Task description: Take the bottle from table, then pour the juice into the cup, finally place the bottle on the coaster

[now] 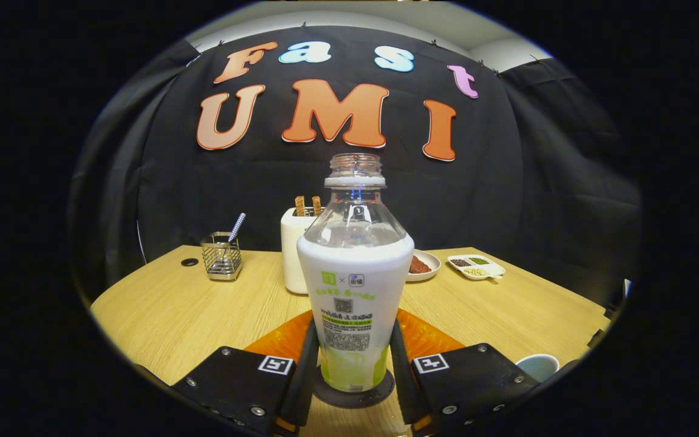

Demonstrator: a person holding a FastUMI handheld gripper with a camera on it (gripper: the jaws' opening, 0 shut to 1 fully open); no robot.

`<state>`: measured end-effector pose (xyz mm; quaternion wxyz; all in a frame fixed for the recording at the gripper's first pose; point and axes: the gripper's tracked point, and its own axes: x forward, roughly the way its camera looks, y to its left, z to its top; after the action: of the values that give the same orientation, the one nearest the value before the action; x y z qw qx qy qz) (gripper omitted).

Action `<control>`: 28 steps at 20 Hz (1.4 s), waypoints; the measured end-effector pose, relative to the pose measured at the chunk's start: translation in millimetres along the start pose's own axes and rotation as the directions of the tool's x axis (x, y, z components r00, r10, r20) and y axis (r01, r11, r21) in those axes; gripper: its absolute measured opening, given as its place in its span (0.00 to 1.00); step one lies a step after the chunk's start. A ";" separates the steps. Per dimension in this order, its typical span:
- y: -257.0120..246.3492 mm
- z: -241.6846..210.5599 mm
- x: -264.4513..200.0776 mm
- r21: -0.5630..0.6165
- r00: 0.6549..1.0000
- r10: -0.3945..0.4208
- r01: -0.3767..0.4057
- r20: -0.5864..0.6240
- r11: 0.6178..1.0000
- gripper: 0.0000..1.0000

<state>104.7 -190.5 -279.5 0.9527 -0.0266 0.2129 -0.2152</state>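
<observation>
The hand-held gripper is closest, and its two fingers sit on either side of the bottle, touching or nearly touching — I cannot tell if they squeeze it. The bottle stands upright on a dark round coaster, with no cap on. Far left on the tabletop is a wire basket, then a white box behind the bottle, then a cup on the right. If the fingers pull away crooked, the open bottle could tip — and any juice left could spill.

wood table, coaster, cup, caddy
</observation>
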 end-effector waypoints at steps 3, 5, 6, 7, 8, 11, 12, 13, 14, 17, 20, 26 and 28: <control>0.8 -8.8 5.3 -0.008 1.000 0.005 -0.005 -0.024 1.000 0.57; 1.9 -16.1 7.8 0.001 0.999 0.010 -0.010 -0.045 1.000 0.58; 2.1 -18.5 8.8 0.001 0.998 0.010 -0.010 -0.056 1.000 0.59; 1.9 -17.5 11.4 0.002 0.998 0.014 -0.014 -0.065 1.000 0.59; 1.5 -13.3 14.2 0.011 0.999 0.014 -0.013 -0.050 1.000 0.60; -3.7 -19.0 11.7 0.023 0.998 0.003 -0.002 -0.066 1.000 0.65; -3.0 -18.9 8.8 0.039 0.998 0.010 -0.008 -0.066 0.999 0.67; -1.5 -17.4 4.5 0.057 0.998 0.016 -0.013 -0.062 0.998 0.68; -0.3 -13.5 1.5 0.073 0.999 0.022 -0.018 -0.050 0.997 0.75; 0.6 -6.1 -14.4 0.120 1.000 0.026 -0.025 -0.011 0.992 0.84; -1.3 2.0 -36.8 0.142 0.999 0.024 -0.030 0.044 0.989 0.88; 21.5 56.8 -91.1 0.116 0.985 0.076 -0.094 0.152 0.989 0.89; 30.2 75.3 -112.6 0.092 0.980 0.089 -0.107 0.180 0.990 0.89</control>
<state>56.2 -118.8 -171.0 0.9774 0.0136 0.1179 -0.1752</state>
